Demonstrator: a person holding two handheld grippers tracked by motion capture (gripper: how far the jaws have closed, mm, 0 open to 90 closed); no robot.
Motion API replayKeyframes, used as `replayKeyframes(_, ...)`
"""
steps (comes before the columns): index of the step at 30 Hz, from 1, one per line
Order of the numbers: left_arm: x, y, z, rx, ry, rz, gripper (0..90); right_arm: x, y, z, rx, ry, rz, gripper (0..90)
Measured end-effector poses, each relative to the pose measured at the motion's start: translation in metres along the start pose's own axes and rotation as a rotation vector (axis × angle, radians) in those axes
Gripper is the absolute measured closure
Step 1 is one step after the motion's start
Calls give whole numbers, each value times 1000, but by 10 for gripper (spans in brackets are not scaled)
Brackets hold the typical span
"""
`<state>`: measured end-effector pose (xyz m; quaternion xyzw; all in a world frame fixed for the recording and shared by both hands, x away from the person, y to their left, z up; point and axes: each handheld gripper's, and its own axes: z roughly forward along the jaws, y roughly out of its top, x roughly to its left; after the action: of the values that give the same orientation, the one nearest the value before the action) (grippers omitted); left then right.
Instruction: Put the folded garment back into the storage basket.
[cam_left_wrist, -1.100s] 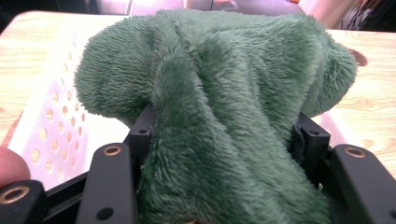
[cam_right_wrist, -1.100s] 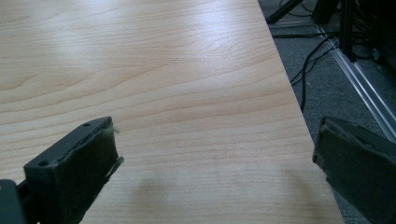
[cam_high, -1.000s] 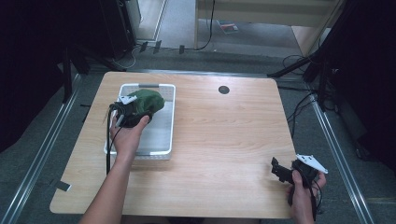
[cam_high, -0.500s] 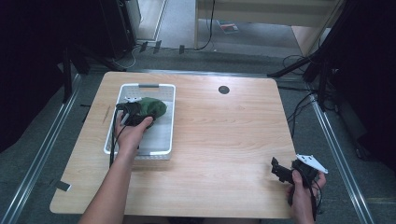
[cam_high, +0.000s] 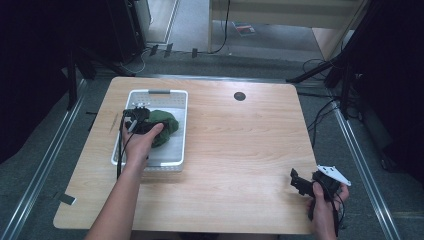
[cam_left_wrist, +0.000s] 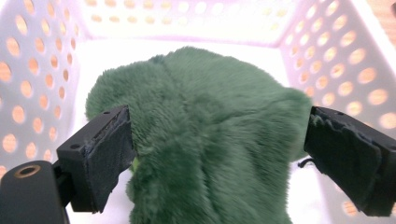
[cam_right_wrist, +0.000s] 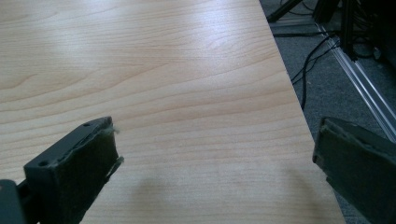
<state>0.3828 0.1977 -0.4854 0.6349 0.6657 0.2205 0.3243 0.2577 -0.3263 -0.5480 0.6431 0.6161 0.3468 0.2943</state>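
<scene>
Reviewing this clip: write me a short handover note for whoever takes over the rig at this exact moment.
Left gripper: in the white perforated basket, its fingers have just been opening and now stand wide on either side of the green plush toy, no longer clamping it.
Right gripper: open, nothing in it, idle over the bare wooden table near its right front corner.
Done: the toy lies in the basket, released.
Left: probably draw the left gripper back out of the basket without dragging the plush along.

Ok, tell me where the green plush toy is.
In the high view the green plush toy lies inside the white basket on the table's left side, between the open left tool's jaws.
</scene>
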Motion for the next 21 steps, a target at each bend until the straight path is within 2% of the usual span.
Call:
replayKeyframes(5,-2,0,-7,-16,-28,10,35,0,0,0,-2,0,3,0)
replayKeyframes(10,-2,3,-18,-62,-68,10,23,0,0,0,-1,-2,0,0)
replayKeyframes(11,-3,3,-20,-77,-69,2,20,0,0,0,0,-1,0,0)
replayKeyframes(21,-2,5,-47,-142,-95,27,20,0,0,0,1,-1,0,0)
